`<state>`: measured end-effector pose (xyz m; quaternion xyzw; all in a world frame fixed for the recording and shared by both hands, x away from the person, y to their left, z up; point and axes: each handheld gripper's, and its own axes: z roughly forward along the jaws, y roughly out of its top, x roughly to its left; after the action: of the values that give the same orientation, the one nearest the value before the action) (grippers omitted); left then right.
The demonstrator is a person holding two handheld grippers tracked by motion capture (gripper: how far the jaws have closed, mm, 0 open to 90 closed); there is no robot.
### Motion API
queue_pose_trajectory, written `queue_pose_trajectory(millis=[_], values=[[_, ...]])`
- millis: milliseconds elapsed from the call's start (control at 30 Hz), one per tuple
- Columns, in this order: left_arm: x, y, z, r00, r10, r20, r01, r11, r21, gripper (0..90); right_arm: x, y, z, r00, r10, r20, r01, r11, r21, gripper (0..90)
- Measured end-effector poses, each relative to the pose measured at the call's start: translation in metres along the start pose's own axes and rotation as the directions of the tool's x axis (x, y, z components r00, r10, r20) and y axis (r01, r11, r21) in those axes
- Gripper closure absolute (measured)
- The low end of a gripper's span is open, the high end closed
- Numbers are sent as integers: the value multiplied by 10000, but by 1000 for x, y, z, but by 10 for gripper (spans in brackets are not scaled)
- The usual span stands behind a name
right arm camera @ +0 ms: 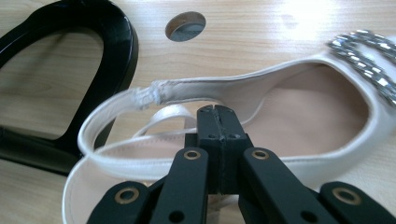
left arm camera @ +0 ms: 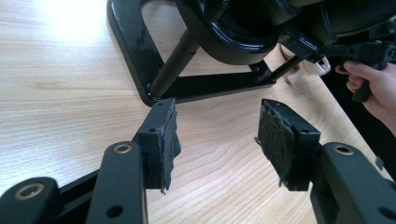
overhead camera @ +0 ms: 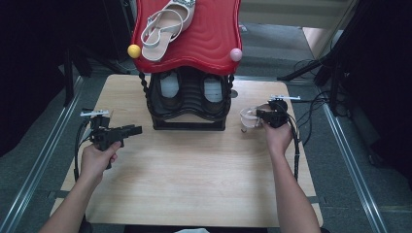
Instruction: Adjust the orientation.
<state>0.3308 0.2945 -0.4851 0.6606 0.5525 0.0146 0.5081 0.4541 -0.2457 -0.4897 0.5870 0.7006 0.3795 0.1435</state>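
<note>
Dark flooring and black stands ring the pale wooden table (overhead camera: 194, 184) you are working at. Your right tool (right arm camera: 217, 109) has its jaws pressed together, and in the right gripper view they are pinching the thin side edge of a white sandal (right arm camera: 308, 116), whose heel strap (right arm camera: 140, 100) loops up just in front of the tips and whose sparkly band (right arm camera: 369, 51) crosses the toe end. From the high view that sandal (overhead camera: 248, 116) lies on the table just right of the black shoe rack (overhead camera: 187, 102), with your right tool (overhead camera: 265, 115) and right hand (overhead camera: 278, 136) right behind it. A round hole (right arm camera: 186, 25) in the table sits just beyond the sandal, near the rack's black base loop (right arm camera: 93, 51). Your left tool (left arm camera: 217, 128) has its jaws spread with nothing between the pads (left arm camera: 170, 140), pointing across bare wood toward the rack's base (left arm camera: 135, 51). In the high view the left tool (overhead camera: 136, 130) lies level, apart from the rack's left side, gripped by your left hand (overhead camera: 99, 158). On the rack's red top shelf (overhead camera: 209, 39) rests 1 matching sandal (overhead camera: 167, 26), with a yellow knob (overhead camera: 134, 50) and a pink knob (overhead camera: 235, 54) at the front corners. 2 dark shoes (overhead camera: 170, 90) sit on the lower tier.
</note>
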Motion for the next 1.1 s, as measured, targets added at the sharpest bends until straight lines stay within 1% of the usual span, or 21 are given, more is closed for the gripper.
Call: queue_pose_trajectory(millis=[67, 200, 367, 567, 633, 700, 767, 1000, 1100], values=[[0, 0, 0, 10000, -13, -3, 13, 10000, -23, 479, -2, -2, -4, 10000, -10, -17, 10, 10000, -17, 900], [-1, 0, 0, 10000, 15, 7, -15, 10000, -28, 476, -8, -9, -10, 9998, 116, -164, -118, 9999, -114, 900], [-1, 0, 1, 10000, 24, 35, -24, 10000, 47, 472, -16, -13, -17, 9989, 369, -299, -374, 9992, -163, 900], [-1, 0, 1, 10000, 13, 28, -14, 10000, 49, 469, -26, -16, -25, 9987, 457, -227, -461, 9988, -139, 900], [-1, -1, 1, 10000, -3, -1, 3, 10000, 25, 469, -30, -18, -27, 9978, 619, -243, -624, 9978, -211, 900], [-1, 0, 1, 10000, -2, 6, 2, 10000, 47, 468, -31, -18, -28, 9982, 586, -144, -588, 9981, -191, 900], [-1, 0, 1, 10000, 19, 3, -19, 10000, 44, 468, -33, -18, -29, 9974, 680, -219, -684, 9974, -216, 900], [-1, 0, 2, 10000, 19, 25, -19, 10000, 83, 465, -30, -15, -36, 9956, 772, -532, -799, 9955, -502, 900], [-1, 0, 2, 10000, -5, 32, 5, 10000, 89, 463, -25, -13, -39, 9956, 725, -601, -756, 9958, -518, 876]])
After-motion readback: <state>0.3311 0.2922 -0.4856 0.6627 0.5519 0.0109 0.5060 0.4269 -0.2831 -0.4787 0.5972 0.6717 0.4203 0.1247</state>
